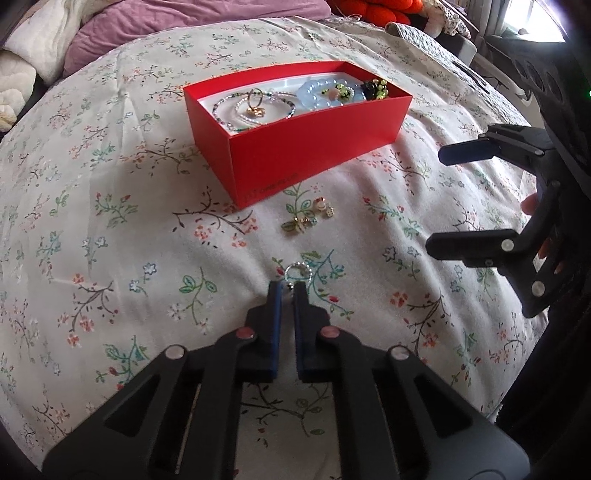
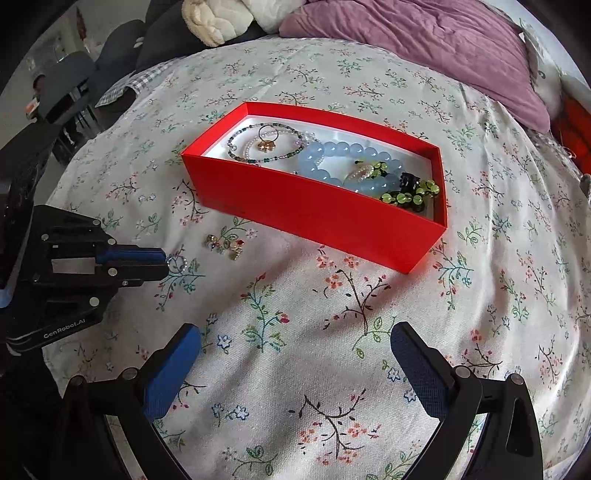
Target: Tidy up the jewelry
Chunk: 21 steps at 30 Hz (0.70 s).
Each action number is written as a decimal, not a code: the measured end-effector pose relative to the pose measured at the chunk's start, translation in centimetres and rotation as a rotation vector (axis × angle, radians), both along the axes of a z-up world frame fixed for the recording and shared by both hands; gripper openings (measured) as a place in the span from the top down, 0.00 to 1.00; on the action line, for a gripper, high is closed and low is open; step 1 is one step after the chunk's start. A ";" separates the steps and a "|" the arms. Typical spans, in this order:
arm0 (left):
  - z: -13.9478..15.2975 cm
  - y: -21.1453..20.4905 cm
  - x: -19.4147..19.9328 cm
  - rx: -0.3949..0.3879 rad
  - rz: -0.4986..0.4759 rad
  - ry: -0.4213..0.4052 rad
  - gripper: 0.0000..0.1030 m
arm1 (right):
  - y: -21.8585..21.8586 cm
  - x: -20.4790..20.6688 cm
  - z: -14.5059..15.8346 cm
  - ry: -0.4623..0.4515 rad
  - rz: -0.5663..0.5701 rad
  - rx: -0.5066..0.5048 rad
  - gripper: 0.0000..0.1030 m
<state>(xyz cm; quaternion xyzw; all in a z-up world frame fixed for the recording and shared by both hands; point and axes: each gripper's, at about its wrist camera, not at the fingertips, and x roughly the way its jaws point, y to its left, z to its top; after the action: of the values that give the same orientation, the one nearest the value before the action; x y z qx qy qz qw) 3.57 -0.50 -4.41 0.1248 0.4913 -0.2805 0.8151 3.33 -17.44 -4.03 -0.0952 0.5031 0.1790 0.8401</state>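
Note:
A red box [image 1: 314,147] [image 2: 332,218] sits on the floral bedspread and holds a blue bead bracelet [image 1: 317,96] [image 2: 343,155], thin bead strands, a gold ring [image 1: 255,105] [image 2: 266,140] and green-black beads [image 2: 410,192]. My left gripper [image 1: 289,287] [image 2: 164,264] is shut on a small silver beaded ring [image 1: 295,271] [image 2: 176,263] just in front of the box. Small earrings [image 1: 306,218] [image 2: 225,245] lie loose on the bedspread between the ring and the box. My right gripper [image 2: 295,347] [image 1: 436,199] is open and empty, to the right of the left one.
The floral bedspread [image 1: 110,240] [image 2: 369,332] covers the whole work area. A purple blanket [image 1: 166,22] [image 2: 424,40] and white pillows [image 2: 218,18] lie behind the box. An orange plush [image 1: 376,7] sits at the far edge.

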 end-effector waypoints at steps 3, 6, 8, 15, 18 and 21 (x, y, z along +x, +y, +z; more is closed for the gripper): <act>0.3 0.6 -0.3 -0.008 -0.003 0.003 0.93 | -0.2 -0.3 0.3 -0.005 0.030 0.004 0.00; 0.4 1.2 -0.9 -0.022 -0.023 0.012 0.93 | -1.0 -0.8 0.7 -0.014 0.043 0.013 0.00; 0.4 1.2 -1.2 -0.025 -0.029 0.007 0.87 | -1.7 -1.1 0.9 -0.012 0.040 0.025 0.00; -0.5 -0.5 -0.9 -0.022 -0.038 0.005 0.70 | -3.2 -1.5 0.9 -0.020 0.030 0.045 0.00; -0.7 -1.1 -0.4 -0.023 -0.031 0.010 0.70 | -3.2 -1.3 0.8 -0.014 0.026 0.046 0.00; -0.9 -1.6 -0.2 -0.013 -0.029 0.007 0.70 | -3.2 -1.2 0.5 -0.005 0.023 0.041 0.00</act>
<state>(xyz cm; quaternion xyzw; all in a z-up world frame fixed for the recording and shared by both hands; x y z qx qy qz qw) 3.40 -2.09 -5.28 0.1258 0.4904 -0.2960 0.8100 2.18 -20.63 -3.52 -0.0840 0.4959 0.1985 0.8412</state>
